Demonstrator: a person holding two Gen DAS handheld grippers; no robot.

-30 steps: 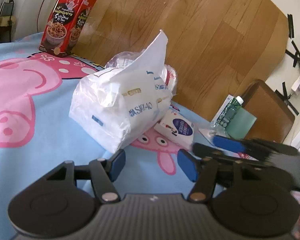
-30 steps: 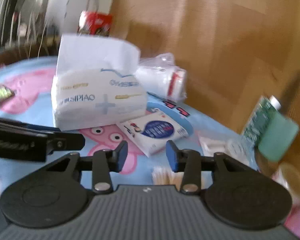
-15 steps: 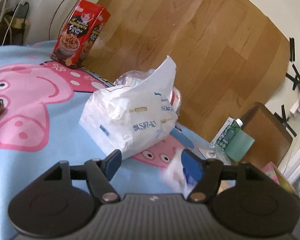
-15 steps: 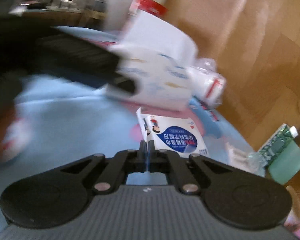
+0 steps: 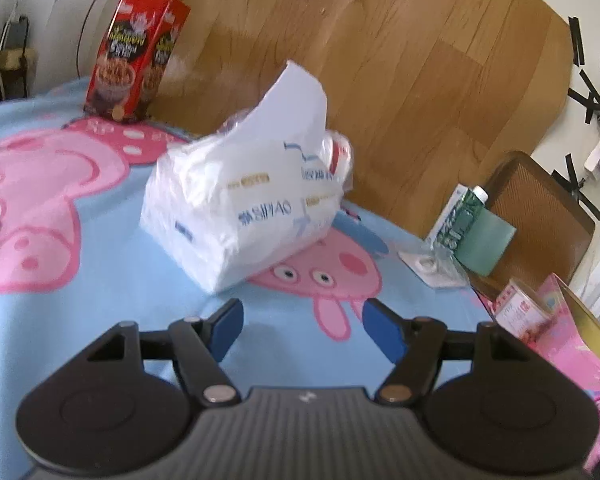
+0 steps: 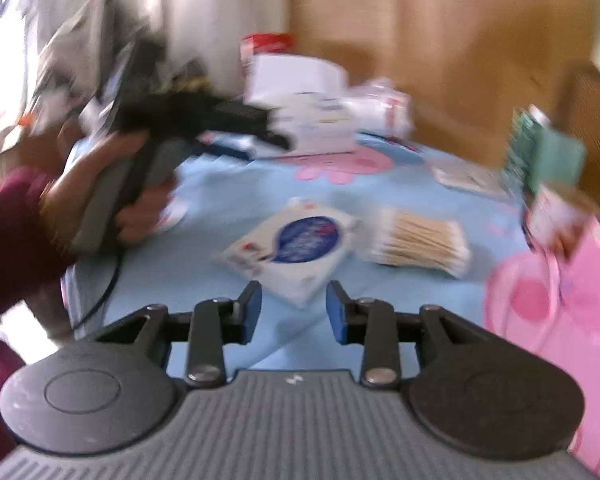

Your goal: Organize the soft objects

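Left wrist view: left gripper (image 5: pixel 302 330) fingers parted, nothing between the blue pads. Only the blue cartoon-print blanket (image 5: pixel 100 320) covering the surface shows in the gap. The jaws widened during the past second, then held at this spread.

Beyond the left fingertips and clear of them lies the soft tissue pack (image 5: pixel 240 208), white plastic wrap, one tissue sticking up from its top. It sits slightly left of the gripper's centre line, not touched by either pad. Behind it, a smaller clear-wrapped white bundle (image 5: pixel 340 152) touches or nearly touches its far side. Further left at the back edge stands a red snack box (image 5: pixel 134 52), upright against the wooden board (image 5: pixel 420 60). At far right, a green-and-white carton (image 5: pixel 466 224) leans near a brown chair back (image 5: pixel 540 208).

Right wrist view (motion-blurred): right gripper (image 6: pixel 294 308) fingers apart, jaws having just been opening; no object pinched. The small flat pack with a blue oval label (image 6: pixel 296 244) lies on the blanket just ahead of the fingertips, its near corner about in line with the gap, contact with the pads not seen. A bundle of cotton swabs (image 6: pixel 420 244) lies just to its right. Left of frame, a hand (image 6: pixel 100 196) holds the other gripper's handle, its tip close to the tissue pack.
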